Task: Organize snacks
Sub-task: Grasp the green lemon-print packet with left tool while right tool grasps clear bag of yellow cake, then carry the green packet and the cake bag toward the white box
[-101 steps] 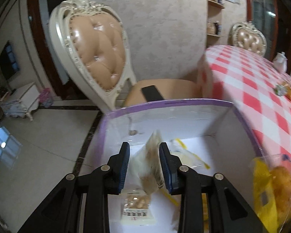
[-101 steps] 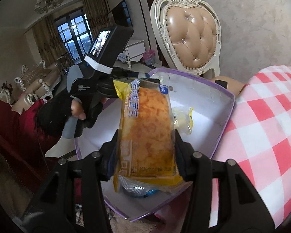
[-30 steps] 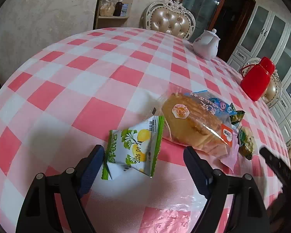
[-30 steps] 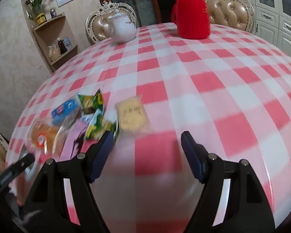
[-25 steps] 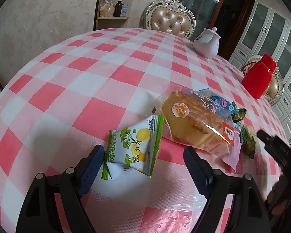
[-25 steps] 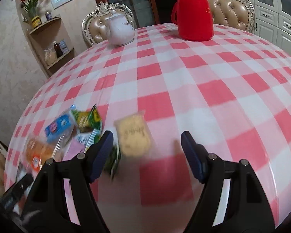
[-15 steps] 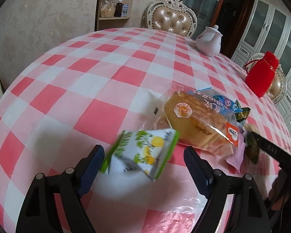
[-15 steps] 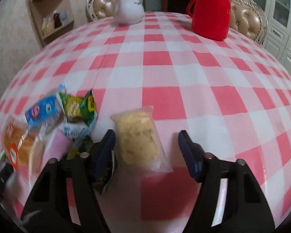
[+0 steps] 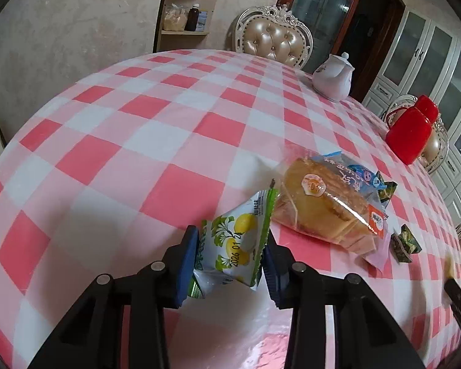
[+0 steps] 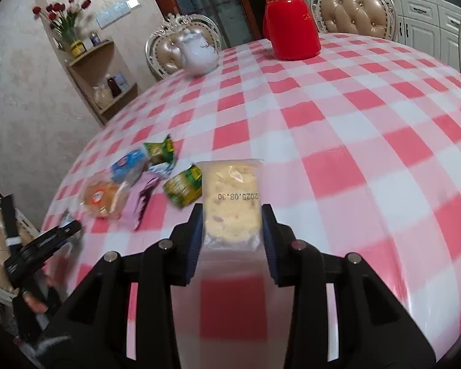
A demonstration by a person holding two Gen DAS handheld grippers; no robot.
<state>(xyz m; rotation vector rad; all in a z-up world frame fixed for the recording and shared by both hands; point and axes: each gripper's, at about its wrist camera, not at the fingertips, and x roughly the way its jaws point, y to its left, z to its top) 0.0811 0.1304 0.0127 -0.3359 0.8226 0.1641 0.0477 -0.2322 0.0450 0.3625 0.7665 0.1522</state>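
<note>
Through the left wrist camera, we see the left gripper (image 9: 230, 259) closed onto the green lemon-print packet (image 9: 235, 246). A second ago its jaws stood wide apart with the packet lying flat between them; now both blue pads press the packet's sides, and its far end tilts up off the checked tablecloth (image 9: 144, 129). Just to the right and a little farther off, the big bread bag (image 9: 329, 203) lies untouched, with two small green sweets (image 9: 404, 241) beyond it on the right. The white teapot (image 9: 333, 77) and the red flask (image 9: 410, 132) stand well apart at the far right.

Through the right wrist camera, we see the right gripper (image 10: 232, 230) also drawn in. Its jaws, which a moment earlier straddled the clear packet of pale crumbly snack (image 10: 230, 203) with room to spare, now touch both of its long edges near the near end. The packet appears to lie on the cloth, though blur makes it hard to tell whether it is lifted. To its left sits the rest of the pile: a green wrapper (image 10: 184, 187) just beside it, a pink packet (image 10: 139, 200), and the bread bag farther left.

We judge both hands have secured one snack each, so the next stage is lifting and carrying them away; several packets remain on the table to be sorted.
</note>
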